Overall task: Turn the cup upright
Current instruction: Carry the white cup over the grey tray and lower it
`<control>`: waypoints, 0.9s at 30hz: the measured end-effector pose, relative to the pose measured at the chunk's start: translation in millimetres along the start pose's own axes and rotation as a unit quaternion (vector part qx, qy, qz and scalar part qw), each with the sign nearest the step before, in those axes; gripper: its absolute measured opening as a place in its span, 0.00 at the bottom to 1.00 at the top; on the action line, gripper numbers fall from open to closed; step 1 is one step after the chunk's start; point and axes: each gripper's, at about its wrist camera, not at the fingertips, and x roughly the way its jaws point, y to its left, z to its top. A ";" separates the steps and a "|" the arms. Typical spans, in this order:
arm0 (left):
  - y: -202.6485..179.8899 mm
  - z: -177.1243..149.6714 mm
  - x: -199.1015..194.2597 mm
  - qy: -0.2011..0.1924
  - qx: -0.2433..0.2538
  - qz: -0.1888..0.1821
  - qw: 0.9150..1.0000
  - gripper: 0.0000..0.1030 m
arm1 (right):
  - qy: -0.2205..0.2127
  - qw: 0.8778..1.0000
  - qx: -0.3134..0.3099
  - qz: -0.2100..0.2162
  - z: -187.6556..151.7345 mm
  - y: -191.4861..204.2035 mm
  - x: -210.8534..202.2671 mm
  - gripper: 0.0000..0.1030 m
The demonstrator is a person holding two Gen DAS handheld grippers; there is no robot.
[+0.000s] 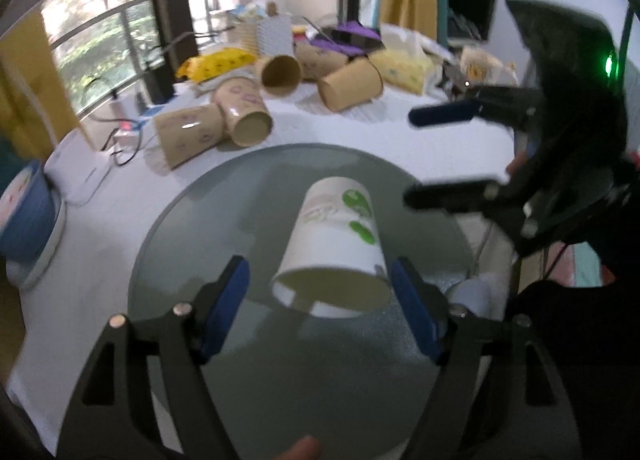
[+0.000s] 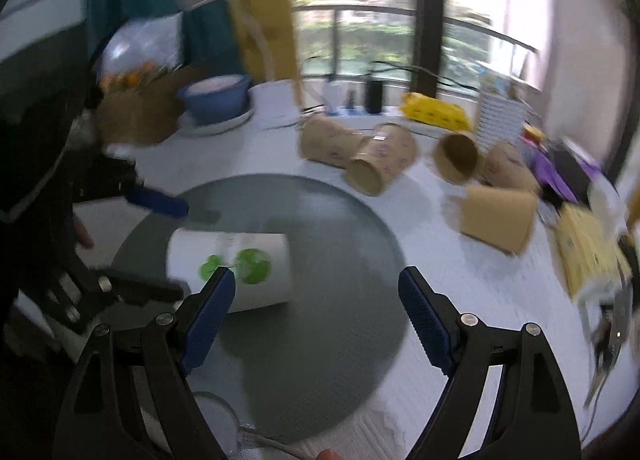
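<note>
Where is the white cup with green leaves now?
The white cup lies on its side on the round grey mat, between the open fingers of the left gripper.

A white paper cup [image 1: 336,248] with green leaf prints lies on its side, empty. Its open mouth faces the left tongs [image 1: 320,304] and sits between their spread blue-padded fingers; the right tongs [image 2: 316,314] stand beside it.

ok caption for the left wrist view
Open left gripper closing in on a white paper cup lying on its side on a grey round mat.
</note>
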 end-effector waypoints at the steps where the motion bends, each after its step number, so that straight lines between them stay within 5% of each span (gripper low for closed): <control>1: 4.0 -4.4 -5.7 -0.008 -0.013 0.001 1.000 0.73 | 0.005 1.000 -0.020 0.007 2.1 5.9 3.1 0.84; 7: 36.9 -40.6 -32.9 -0.050 -0.107 0.013 0.993 0.74 | 0.045 0.992 -0.117 0.011 9.5 30.3 22.8 0.84; 13: 66.0 -66.3 -49.6 -0.096 -0.176 0.013 0.980 0.86 | 0.071 0.972 -0.223 0.008 14.0 56.9 36.0 0.84; 27: 94.2 -88.7 -54.3 -0.149 -0.223 0.004 0.963 0.86 | 0.132 0.916 -0.377 0.035 37.3 100.9 86.0 0.83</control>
